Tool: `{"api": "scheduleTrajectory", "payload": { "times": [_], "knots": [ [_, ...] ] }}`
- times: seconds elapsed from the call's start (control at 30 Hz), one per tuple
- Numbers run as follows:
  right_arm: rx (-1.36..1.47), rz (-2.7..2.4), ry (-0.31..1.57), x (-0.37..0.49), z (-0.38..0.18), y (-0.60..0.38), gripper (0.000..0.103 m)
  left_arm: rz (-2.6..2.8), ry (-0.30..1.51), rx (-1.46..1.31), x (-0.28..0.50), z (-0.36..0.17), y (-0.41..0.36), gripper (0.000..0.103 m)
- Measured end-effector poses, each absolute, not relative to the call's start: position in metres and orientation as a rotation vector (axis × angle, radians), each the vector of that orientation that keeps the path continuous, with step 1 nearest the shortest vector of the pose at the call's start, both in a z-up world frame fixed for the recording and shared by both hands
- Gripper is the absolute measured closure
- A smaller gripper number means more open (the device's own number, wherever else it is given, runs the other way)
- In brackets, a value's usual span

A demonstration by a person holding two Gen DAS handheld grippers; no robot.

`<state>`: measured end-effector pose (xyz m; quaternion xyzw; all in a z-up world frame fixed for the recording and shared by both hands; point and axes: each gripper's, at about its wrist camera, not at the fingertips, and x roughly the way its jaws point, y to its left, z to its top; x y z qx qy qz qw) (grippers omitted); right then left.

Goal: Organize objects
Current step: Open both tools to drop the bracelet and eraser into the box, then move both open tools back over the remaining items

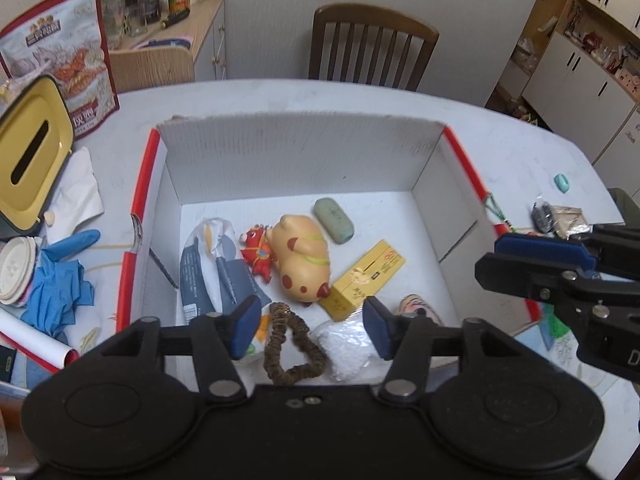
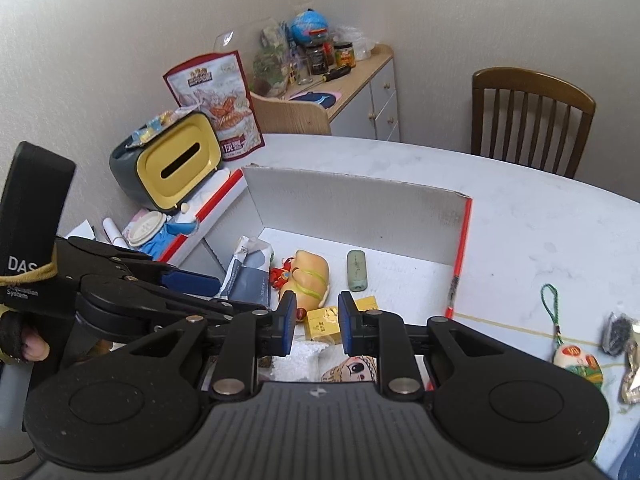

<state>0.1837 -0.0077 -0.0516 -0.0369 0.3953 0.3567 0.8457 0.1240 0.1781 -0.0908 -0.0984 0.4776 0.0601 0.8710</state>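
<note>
A white cardboard box (image 1: 300, 160) with red edges stands on the table. In it lie a tan pig toy (image 1: 300, 260), a red figure (image 1: 258, 250), a green oblong case (image 1: 334, 220), a yellow carton (image 1: 368, 276), a tissue pack (image 1: 212, 264), a brown scrunchie (image 1: 292, 344) and a white bag (image 1: 346, 346). My left gripper (image 1: 310, 328) hangs open over the scrunchie, holding nothing. My right gripper (image 2: 316, 322) is open over the box's near side, above the yellow carton (image 2: 324, 324), also holding nothing. The right gripper (image 1: 496, 260) shows sideways at the box's right wall.
Right of the box lie a painted charm on a green cord (image 2: 576, 360), a dark packet (image 2: 616, 332) and a small teal object (image 1: 562, 183). A yellow tissue holder (image 1: 32, 152), blue gloves (image 1: 56, 292), a snack bag (image 1: 76, 60) and a chair (image 1: 372, 44) stand around.
</note>
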Motion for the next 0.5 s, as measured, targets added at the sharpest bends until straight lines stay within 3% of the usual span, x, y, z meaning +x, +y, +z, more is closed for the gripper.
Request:
{"api": "scheduleTrajectory", "payload": {
  "times": [0.1, 0.17, 0.23, 0.27, 0.4, 0.5],
  "knots": [
    [-0.071, 0.742, 0.822, 0.176, -0.046, -0.017, 0.081, 0.122, 0.973, -0.201, 0.116, -0.082, 0.172, 0.044],
    [-0.061, 0.735, 0.816, 0.171, -0.042, -0.024, 0.073, 0.122, 0.954, -0.199, 0.111, -0.076, 0.169, 0.04],
    [-0.043, 0.729, 0.808, 0.166, -0.039, -0.032, 0.056, 0.121, 0.932, -0.189, 0.106, -0.07, 0.164, 0.039],
    [-0.031, 0.725, 0.806, 0.163, -0.037, -0.036, 0.053, 0.118, 0.924, -0.186, 0.104, -0.067, 0.162, 0.038],
    [-0.003, 0.715, 0.782, 0.153, -0.028, -0.051, 0.052, 0.114, 0.89, -0.183, 0.095, -0.055, 0.152, 0.034],
    [0.013, 0.717, 0.764, 0.145, -0.022, -0.065, 0.044, 0.112, 0.868, -0.169, 0.091, -0.047, 0.141, 0.029]
  ]
}}
